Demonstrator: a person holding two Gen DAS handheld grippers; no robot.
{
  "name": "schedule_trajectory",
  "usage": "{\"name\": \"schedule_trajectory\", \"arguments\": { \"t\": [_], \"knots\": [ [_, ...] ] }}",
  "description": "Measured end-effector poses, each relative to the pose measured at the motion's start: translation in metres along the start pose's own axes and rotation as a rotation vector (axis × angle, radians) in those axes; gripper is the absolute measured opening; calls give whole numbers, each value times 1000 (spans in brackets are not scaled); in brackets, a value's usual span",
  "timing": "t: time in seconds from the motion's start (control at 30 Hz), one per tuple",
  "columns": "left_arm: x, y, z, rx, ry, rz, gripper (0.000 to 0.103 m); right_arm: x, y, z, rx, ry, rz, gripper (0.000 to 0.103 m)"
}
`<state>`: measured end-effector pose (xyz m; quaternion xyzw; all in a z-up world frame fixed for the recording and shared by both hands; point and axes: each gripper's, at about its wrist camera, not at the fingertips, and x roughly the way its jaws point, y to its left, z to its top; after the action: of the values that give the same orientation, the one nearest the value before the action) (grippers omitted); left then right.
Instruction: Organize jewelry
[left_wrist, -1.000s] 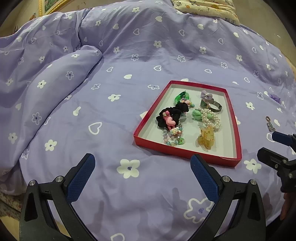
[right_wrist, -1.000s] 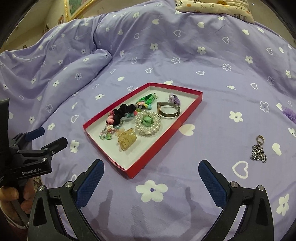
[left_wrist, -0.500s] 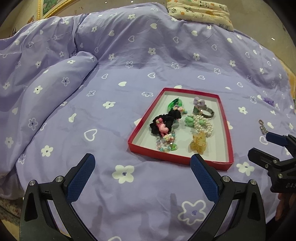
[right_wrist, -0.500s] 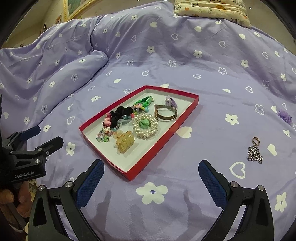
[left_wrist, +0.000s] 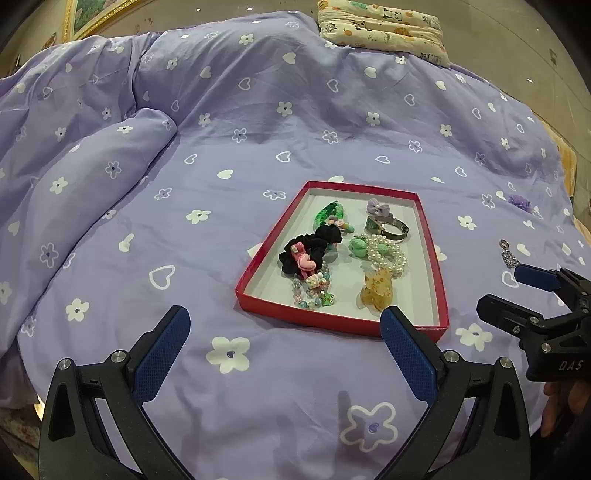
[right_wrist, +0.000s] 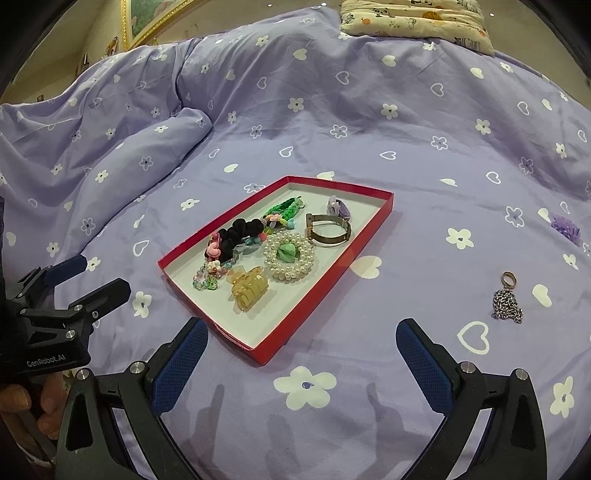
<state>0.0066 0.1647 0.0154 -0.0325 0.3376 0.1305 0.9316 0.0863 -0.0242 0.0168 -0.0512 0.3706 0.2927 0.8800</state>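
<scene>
Both views had drawn back from the red tray (right_wrist: 334, 277); the chain (right_wrist: 508, 304) lay upper right of the right gripper (right_wrist: 301, 349), whose fingers stood wide and empty, as did the left gripper (left_wrist: 284, 338).

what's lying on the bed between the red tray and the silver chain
Nothing but bare purple bedspread with printed flowers, between red tray and silver chain; clearest in the right wrist view.

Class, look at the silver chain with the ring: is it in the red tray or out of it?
Out. The silver chain lies bunched on the purple bedspread, well right of the red tray, untouched by either gripper.
</scene>
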Motion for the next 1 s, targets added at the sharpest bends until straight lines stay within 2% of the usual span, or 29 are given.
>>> {"name": "schedule_trajectory", "arguments": {
  "t": [0.43,1.0],
  "knots": [
    [4,1,-3,-7,38,14,103,-1,4,0,7,16,13,103],
    [6,4,-3,-21,41,17,103,-1,5,0,8,17,15,103]
  ]
}}
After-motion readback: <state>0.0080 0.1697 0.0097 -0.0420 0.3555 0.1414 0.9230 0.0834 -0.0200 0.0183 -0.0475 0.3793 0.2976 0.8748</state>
